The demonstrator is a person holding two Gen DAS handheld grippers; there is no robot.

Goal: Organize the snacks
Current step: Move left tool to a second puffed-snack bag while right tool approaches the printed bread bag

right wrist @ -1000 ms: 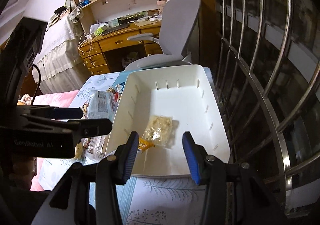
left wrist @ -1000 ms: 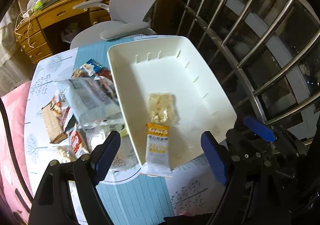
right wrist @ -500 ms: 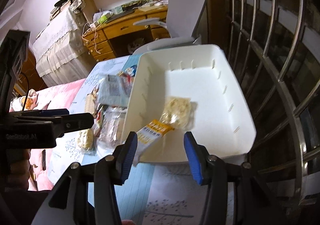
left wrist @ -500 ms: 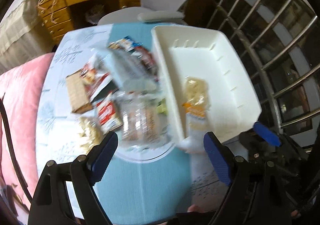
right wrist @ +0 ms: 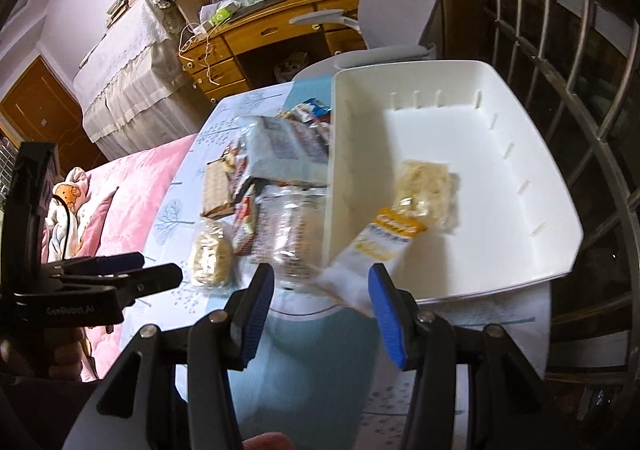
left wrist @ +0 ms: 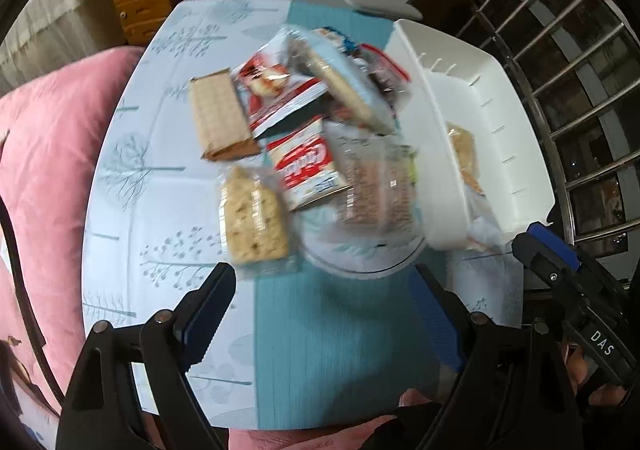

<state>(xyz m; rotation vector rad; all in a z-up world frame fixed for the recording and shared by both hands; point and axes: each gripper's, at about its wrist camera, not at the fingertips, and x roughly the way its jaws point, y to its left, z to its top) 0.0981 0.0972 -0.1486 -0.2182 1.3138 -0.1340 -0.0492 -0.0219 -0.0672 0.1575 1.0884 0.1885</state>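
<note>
Left gripper (left wrist: pixel 324 310), fingers apart and just opened wider, empty, low centre above snack pile (left wrist: pixel 316 129). Right gripper (right wrist: pixel 320 298), fingers apart, empty. Oat bar (right wrist: pixel 384 238) overhangs white bin (right wrist: pixel 520 129) rim, frame centre.

white plastic bin (right wrist: pixel 516 185): open-topped, on the table's right side
yellow-white oat bar packet (right wrist: pixel 394 234): draped over the bin's near rim
loose snack-packet pile (left wrist: pixel 316 129): just left of the bin

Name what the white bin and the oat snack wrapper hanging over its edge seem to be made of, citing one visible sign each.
White bin: probably rigid moulded plastic, matt; smooth walls with moulded slots. Oat snack wrapper: likely thin glossy plastic film; it bends limply over the rim.
</note>
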